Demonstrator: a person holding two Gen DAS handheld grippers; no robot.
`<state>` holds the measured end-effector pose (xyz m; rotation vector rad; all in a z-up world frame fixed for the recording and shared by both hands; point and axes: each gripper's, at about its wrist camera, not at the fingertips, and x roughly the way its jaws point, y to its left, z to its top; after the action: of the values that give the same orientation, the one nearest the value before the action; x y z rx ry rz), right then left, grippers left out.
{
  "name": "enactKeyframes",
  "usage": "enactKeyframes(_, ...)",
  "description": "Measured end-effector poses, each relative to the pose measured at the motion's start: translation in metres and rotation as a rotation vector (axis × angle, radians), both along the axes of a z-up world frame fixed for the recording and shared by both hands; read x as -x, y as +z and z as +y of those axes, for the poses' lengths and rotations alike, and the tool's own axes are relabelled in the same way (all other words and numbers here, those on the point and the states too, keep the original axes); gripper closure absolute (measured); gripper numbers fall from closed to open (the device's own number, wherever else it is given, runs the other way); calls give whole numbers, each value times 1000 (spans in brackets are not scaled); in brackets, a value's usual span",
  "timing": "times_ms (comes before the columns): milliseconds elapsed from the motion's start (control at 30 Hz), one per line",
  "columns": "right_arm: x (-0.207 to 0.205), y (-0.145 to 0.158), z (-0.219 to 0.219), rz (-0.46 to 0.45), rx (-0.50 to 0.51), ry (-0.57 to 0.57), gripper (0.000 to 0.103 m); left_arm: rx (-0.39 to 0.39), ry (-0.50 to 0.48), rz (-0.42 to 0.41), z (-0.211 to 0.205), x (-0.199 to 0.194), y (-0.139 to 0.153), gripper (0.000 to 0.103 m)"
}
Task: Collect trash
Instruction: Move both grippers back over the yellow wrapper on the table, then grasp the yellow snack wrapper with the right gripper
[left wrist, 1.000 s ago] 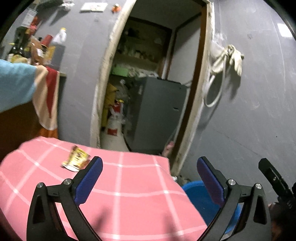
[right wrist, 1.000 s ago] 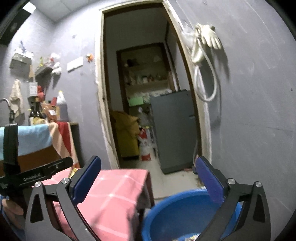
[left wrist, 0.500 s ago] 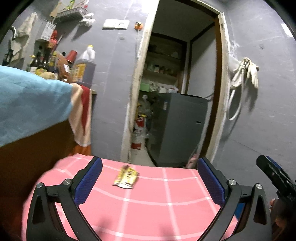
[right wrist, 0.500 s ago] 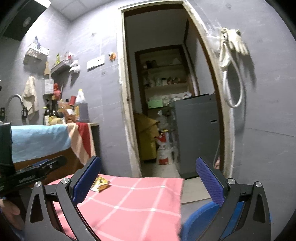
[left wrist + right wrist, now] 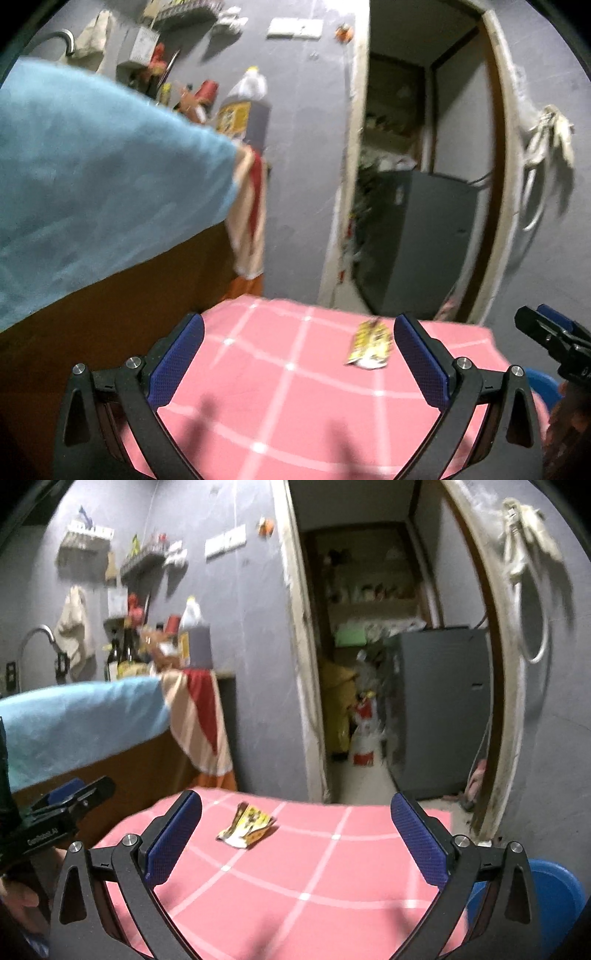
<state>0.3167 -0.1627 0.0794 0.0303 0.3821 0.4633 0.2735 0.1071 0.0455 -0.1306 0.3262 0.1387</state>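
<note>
**While both grippers hang open, one wrapper lies on the pink cloth**

As you hold them over the table, both of your tools are empty. Your left gripper point(image 5: 297, 363) has its jaws spread wide, the blue pads point(image 5: 177, 363) well apart with nothing between them. Your right gripper point(image 5: 295, 842) stands the same way, jaws wide and bare.

The yellow wrapper point(image 5: 246, 826) lies crumpled on the pink checked tablecloth point(image 5: 332, 878), towards the far edge. Seen from your right wrist it sits left of centre, nearer the left pad than the right, and apart from both. Seen from your left wrist the same wrapper point(image 5: 370, 346) lies just beside the right pad, whether touching or not you cannot tell through the blur.

At the right of the table, low down, the rim of a blue basin point(image 5: 561, 890) shows behind your right tool. A light blue towel point(image 5: 92, 177) hangs over the brown counter on the left, with a striped cloth point(image 5: 199, 720) beside it. Beyond the table stands an open doorway with a grey cabinet point(image 5: 439, 709) inside.
</note>
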Motion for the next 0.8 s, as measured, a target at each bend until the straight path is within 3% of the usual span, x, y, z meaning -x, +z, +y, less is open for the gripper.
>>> enactKeyframes(267, -55, -28, 49, 252, 48, 55, 0, 21, 78, 150, 33, -20, -22, 2)
enactKeyframes(567, -120, -70, 103, 508, 77, 108, 1, 66, 84, 193, 47, -25, -31, 2)
enactKeyframes(767, -143, -95, 111, 620, 96, 99, 29, 90, 80, 222, 49, -32, -31, 2)
enactKeyframes(800, -144, -97, 110, 628, 96, 106, 40, 92, 78, 228, 49, -32, -32, 2)
